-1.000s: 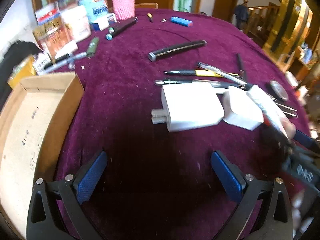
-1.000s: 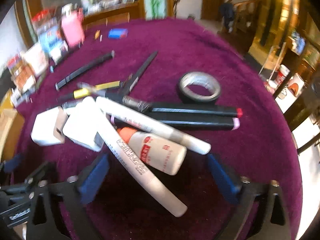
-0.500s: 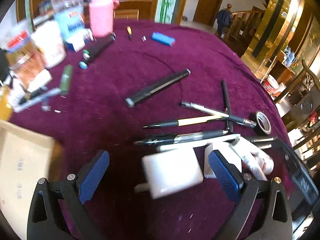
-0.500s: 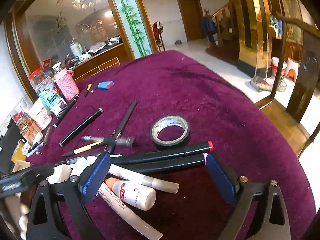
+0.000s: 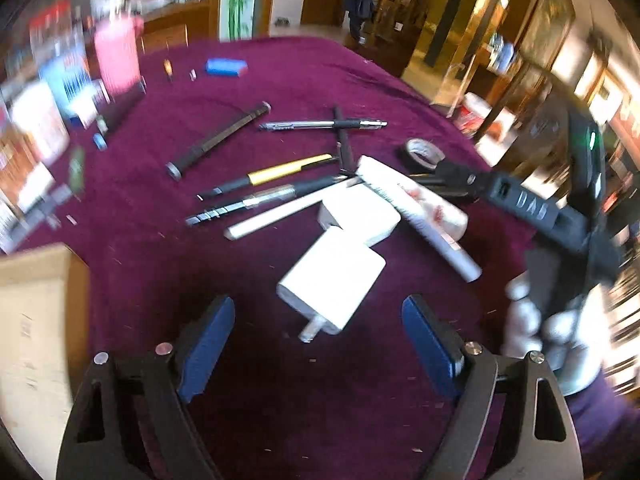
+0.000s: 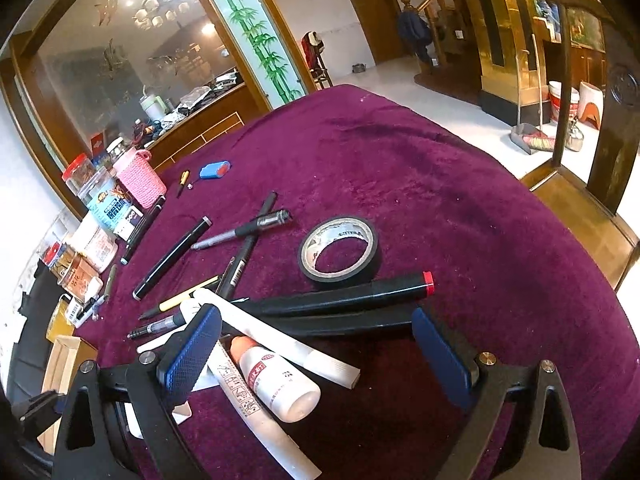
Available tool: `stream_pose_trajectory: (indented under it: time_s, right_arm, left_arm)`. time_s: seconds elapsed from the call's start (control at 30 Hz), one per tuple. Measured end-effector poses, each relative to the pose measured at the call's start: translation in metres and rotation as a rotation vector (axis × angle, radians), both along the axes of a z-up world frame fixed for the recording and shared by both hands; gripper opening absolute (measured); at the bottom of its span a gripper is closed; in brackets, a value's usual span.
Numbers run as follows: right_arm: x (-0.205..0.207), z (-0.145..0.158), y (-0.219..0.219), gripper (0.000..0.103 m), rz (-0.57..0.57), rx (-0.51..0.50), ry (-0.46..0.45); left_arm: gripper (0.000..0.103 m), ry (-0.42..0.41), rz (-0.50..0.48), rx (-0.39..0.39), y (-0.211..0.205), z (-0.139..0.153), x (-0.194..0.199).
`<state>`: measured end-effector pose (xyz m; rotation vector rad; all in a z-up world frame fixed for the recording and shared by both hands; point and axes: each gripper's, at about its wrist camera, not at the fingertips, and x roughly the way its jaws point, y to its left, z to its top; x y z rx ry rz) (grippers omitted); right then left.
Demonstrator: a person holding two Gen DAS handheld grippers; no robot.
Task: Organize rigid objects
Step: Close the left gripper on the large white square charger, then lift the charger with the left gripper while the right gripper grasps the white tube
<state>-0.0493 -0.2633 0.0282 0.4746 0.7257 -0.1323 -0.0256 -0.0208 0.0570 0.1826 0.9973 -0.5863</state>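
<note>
White charger lies between spread, empty left tongs; right tongs also wide, empty.

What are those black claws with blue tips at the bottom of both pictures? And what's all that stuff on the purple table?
They are grabbing tools, one in each of a person's hands. A small camera sits on each tool and looks out along its two fingers. One picture comes from the left gripper, the other from the right gripper. Both are open and hold nothing. On the purple tablecloth lie pens, a roll of black tape, two black markers, a little white bottle and white charger plugs. A cardboard box sits at the left.
</note>
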Motion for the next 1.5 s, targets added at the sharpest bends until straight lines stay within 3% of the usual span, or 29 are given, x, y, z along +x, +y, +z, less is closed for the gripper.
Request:
stream_pose_trajectory:
  time_s: [0.13, 0.23, 0.43, 0.63, 0.7, 0.97, 1.23, 1.37, 1.43, 1.5]
  right_arm:
    - [-0.001, 0.000, -0.002, 0.098, -0.005, 0.010, 0.005]
    - [-0.001, -0.002, -0.005, 0.098, -0.008, 0.018, 0.011]
    - [0.000, -0.007, -0.011, 0.098, -0.019, 0.057, 0.033]
    - [0.000, -0.010, -0.014, 0.098, -0.027, 0.085, 0.046]
    - [0.001, -0.010, -0.014, 0.098, -0.027, 0.083, 0.046]
    - [0.001, -0.011, -0.014, 0.098, -0.029, 0.076, 0.048]
    - [0.001, -0.011, -0.015, 0.098, -0.028, 0.078, 0.049]
    - [0.002, -0.011, -0.013, 0.099, -0.019, 0.074, 0.058]
    - [0.003, -0.007, -0.007, 0.099, 0.017, 0.037, 0.099]
    - [-0.005, 0.006, 0.007, 0.099, 0.075, -0.062, 0.097]
  left_arm:
    - [0.085, -0.129, -0.037, 0.158, -0.023, -0.016, -0.004]
    - [0.085, -0.182, -0.048, 0.220, -0.036, -0.025, -0.003]
    - [0.084, -0.185, -0.054, 0.229, -0.047, -0.043, 0.009]
    - [0.076, -0.183, -0.048, 0.195, -0.051, -0.048, 0.009]
    - [0.069, -0.195, -0.031, 0.198, -0.049, -0.047, 0.006]
    - [0.069, -0.102, 0.061, 0.078, -0.018, -0.036, -0.001]
    - [0.069, -0.066, 0.168, -0.155, 0.048, -0.004, -0.052]
    - [0.069, -0.051, 0.212, -0.191, 0.079, 0.005, -0.070]
    - [0.069, -0.060, 0.227, -0.202, 0.094, 0.010, -0.079]
    - [0.069, -0.079, 0.239, -0.214, 0.109, 0.015, -0.087]
